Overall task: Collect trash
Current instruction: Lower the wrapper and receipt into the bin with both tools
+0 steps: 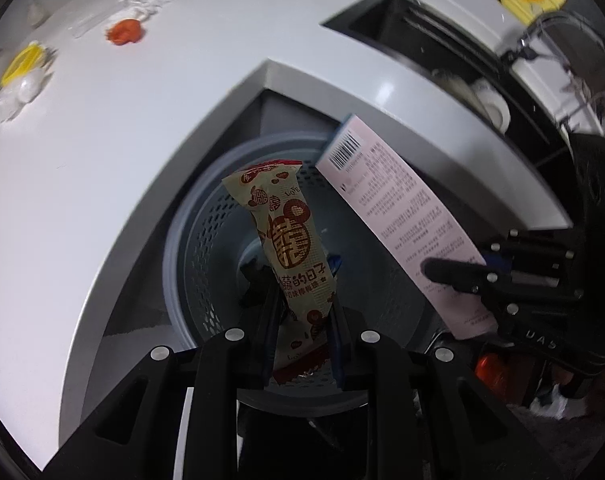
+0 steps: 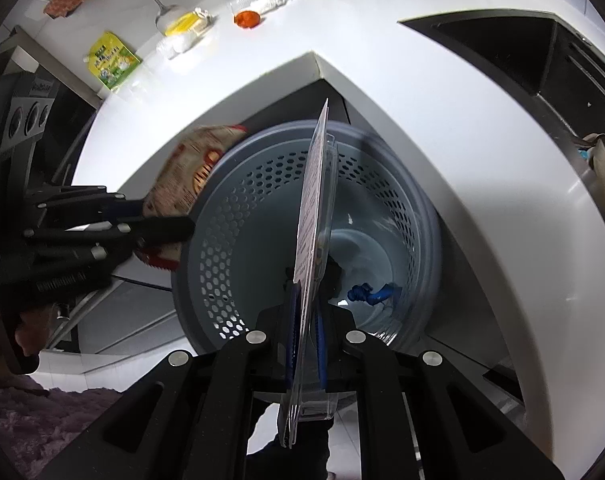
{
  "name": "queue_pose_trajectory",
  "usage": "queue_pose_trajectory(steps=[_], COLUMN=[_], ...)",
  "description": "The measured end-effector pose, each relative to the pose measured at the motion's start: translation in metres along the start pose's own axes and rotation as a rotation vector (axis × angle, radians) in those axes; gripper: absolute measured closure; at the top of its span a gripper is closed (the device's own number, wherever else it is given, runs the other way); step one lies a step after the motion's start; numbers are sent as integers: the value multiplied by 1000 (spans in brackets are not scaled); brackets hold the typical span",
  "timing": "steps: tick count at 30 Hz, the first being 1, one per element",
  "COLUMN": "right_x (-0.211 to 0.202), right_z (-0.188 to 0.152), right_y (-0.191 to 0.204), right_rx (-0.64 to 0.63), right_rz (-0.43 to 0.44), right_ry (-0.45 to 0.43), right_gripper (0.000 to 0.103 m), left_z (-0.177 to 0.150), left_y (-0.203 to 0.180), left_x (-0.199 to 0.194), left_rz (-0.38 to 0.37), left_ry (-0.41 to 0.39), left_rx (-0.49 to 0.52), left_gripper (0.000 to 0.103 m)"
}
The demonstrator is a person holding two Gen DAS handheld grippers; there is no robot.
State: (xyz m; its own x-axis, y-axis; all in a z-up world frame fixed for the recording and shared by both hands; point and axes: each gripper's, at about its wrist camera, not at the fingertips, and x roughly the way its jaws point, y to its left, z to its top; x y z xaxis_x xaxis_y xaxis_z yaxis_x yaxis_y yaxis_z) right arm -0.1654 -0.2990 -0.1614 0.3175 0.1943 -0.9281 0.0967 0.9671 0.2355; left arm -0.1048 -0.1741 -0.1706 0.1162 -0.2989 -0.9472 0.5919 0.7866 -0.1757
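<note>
The left tool [image 1: 302, 312] is clamped on a beige candy wrapper [image 1: 288, 236] with red print, held upright above the open mouth of a grey perforated bin [image 1: 190, 248]. The bottom end of the wrapper is hidden between the 2 fingers. The right tool [image 2: 306, 312] is clamped on a flat clear blister pack [image 2: 316, 208] with a pink printed card, also above the bin; from its own camera the pack shows edge-on, so the print is hard to read there. The bin stands below the corner of the white counter [image 1: 102, 160], and its far rim is partly covered by the counter edge. At the bottom of the bin lies something blue [image 2: 372, 293]; what it is I cannot tell. Far back on the counter sit an orange object [image 2: 247, 19], a yellow-green pouch [image 2: 112, 60] and some white crumpled pieces [image 1: 20, 92], all small and blurred. A dark sink [image 1: 422, 36] is cut off at the right edge.
</note>
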Motion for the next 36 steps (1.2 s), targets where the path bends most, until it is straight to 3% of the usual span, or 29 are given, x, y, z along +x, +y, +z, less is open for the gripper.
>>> queue_pose_trajectory(steps=[11,15,17,20,23,29,36], right_x=[18,16,13,8,0,-15,-23], right_z=[10,13,11,12,16,29,62], right_y=[1,1,-1,-2,-4,3,25], right_rx=[-3,-4,-1,15,36,36,2], right_rz=[-33,-43,-48,-48,-53,-37,-11], right_ry=[36,31,23,2,-30,-88,-142], right_gripper=[91,88,72,65,55,52,49], left_z=[4,6,4,3,2,11,23], left_y=[9,13,14,15,16,36,84], left_x=[30,30,30,29,23,-6,-54], left_rz=[-14,-18,-24,-55,-51,-35,52], left_ry=[95,105,113,123,103,12,-141], left_rx=[17,14,13,2,1,-66,-166], left_gripper=[78,68,55,39,35,32,30])
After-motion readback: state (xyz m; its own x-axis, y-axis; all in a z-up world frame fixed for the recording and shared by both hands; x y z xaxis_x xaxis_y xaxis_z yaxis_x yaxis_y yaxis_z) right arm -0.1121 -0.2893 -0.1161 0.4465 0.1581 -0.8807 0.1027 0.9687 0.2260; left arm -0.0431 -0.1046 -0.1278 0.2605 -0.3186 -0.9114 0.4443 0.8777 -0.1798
